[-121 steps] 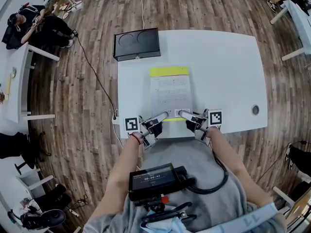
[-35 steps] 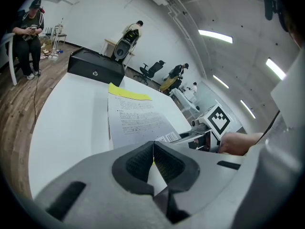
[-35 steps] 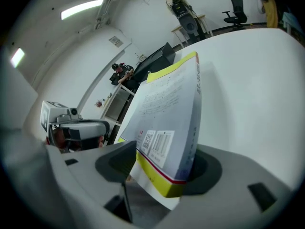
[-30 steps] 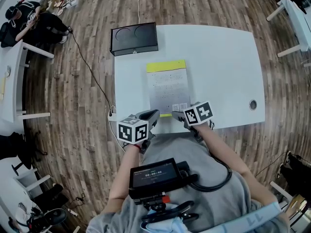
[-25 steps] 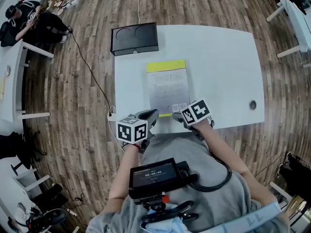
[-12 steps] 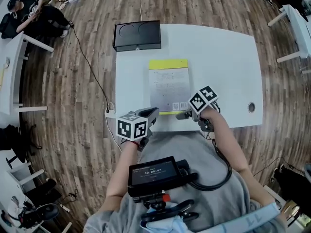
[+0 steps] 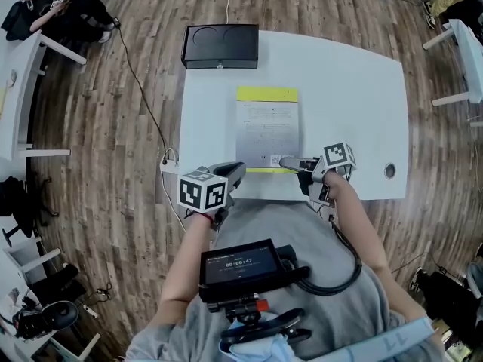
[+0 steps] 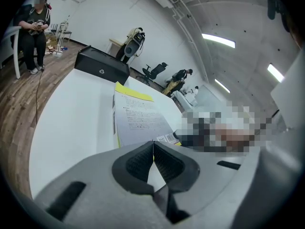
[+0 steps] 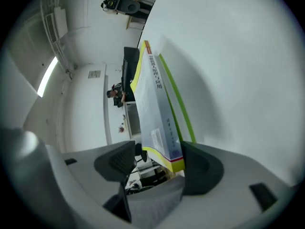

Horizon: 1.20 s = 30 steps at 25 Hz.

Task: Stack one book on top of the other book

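A grey-white book [image 7: 267, 127] with a yellow far band lies flat on a thin yellow-green book, whose edge [image 7: 264, 170] shows at the near end. My right gripper [image 7: 287, 162] is rolled on its side at the stack's near right corner. In the right gripper view its jaws stand apart around the top book's corner [image 9: 164, 151]; the green edge [image 9: 178, 106] of the lower book runs beside it. My left gripper [image 7: 236, 170] hovers at the table's front edge, left of the books. Its pads [image 8: 143, 159] are shut together on nothing, pointing at the book [image 8: 138, 118].
The books lie on a white table [image 7: 355, 89]. A black box [image 7: 220, 47] stands at its far left edge, also in the left gripper view [image 8: 101, 66]. A round cable hole [image 7: 389, 170] sits near the front right. People sit at a desk [image 7: 68, 6] far left.
My right gripper has rolled onto its side, its marker cube swinging right, and its jaws now straddle the book's near right corner. The left gripper has stayed put.
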Motion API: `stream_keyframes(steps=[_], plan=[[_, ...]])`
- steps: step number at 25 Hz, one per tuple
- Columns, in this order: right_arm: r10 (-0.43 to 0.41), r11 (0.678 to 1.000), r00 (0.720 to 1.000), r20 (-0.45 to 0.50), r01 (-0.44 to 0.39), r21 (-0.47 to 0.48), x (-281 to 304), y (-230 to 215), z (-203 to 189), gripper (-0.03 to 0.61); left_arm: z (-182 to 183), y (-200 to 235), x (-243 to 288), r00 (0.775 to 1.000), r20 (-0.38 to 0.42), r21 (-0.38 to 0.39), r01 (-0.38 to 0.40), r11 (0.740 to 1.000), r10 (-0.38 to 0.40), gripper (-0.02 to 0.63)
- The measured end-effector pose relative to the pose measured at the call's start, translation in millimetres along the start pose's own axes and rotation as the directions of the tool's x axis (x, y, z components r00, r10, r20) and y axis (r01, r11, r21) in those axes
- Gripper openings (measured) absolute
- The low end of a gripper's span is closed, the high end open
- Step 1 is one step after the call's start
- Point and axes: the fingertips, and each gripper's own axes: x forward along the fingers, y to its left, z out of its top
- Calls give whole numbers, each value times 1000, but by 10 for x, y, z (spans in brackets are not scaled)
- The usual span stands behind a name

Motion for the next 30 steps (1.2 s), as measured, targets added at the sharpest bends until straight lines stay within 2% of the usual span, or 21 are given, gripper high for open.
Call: stream_keyframes(steps=[4,7,10,20,25,30], plan=[[-69,997,983,168,75,-33,-38,0,32,268,16,-40,17,1000,1,3,-2,1000,2,18],[-121,982,971,206,148,-119,-42,8,-2,268,24,-79,37,1000,-5,13,-3,1000,3,18],[-134,972,966,220,171,-159,-54,17,-26,268,28,-136,65,1000,-11,24,-3,1000,3,18],[-70,981,961,269,115,-154,-152,90,-85,268,-24,-357,115,1000,-25,57,-5,998,7,18],[27,998,950,312,-8,-60,-244,137,-98,268,-84,-470,105,1000,-23,63,-13,998,14,18],[69,997,943,325,-77,12,-319,72,-179,268,-146,-556,82,1000,-15,64,-21,998,22,18]])
